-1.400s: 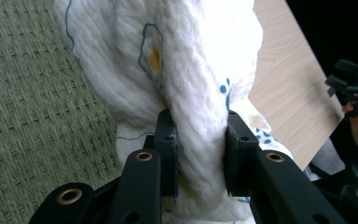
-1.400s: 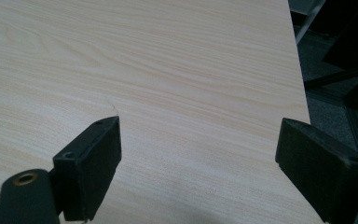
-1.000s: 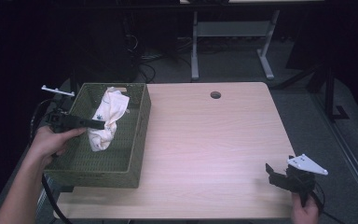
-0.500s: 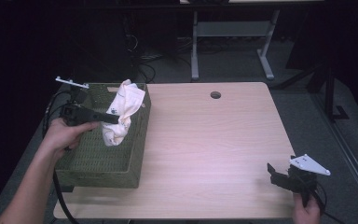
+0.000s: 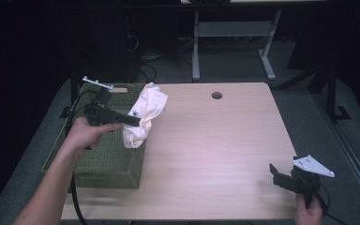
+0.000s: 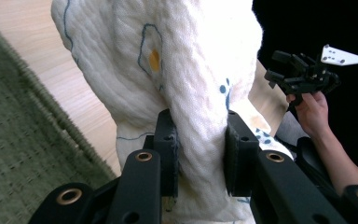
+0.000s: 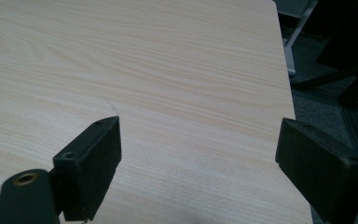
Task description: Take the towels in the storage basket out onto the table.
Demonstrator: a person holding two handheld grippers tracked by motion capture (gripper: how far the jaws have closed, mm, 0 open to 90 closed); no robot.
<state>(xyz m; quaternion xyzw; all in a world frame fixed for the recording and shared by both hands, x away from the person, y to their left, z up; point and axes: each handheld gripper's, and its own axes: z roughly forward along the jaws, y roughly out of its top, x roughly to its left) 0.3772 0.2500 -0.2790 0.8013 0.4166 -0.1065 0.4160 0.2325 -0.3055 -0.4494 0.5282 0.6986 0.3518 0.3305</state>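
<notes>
While the white cloth (image 5: 145,116) hangs in the air above the green basket's (image 5: 104,159) right rim, its lower end droops just past that rim and over the table edge beside it. Blue and yellow flower prints show on the quilted fabric up close. Pinching it is the left gripper (image 6: 199,149), jaws squeezed tight on a fold of the cloth, held out over the basket by the left hand (image 5: 85,133). Far from the basket, at the near right corner of the wooden table (image 5: 215,150), sits the right gripper (image 7: 198,168), jaws spread wide with nothing between them but bare tabletop.
</notes>
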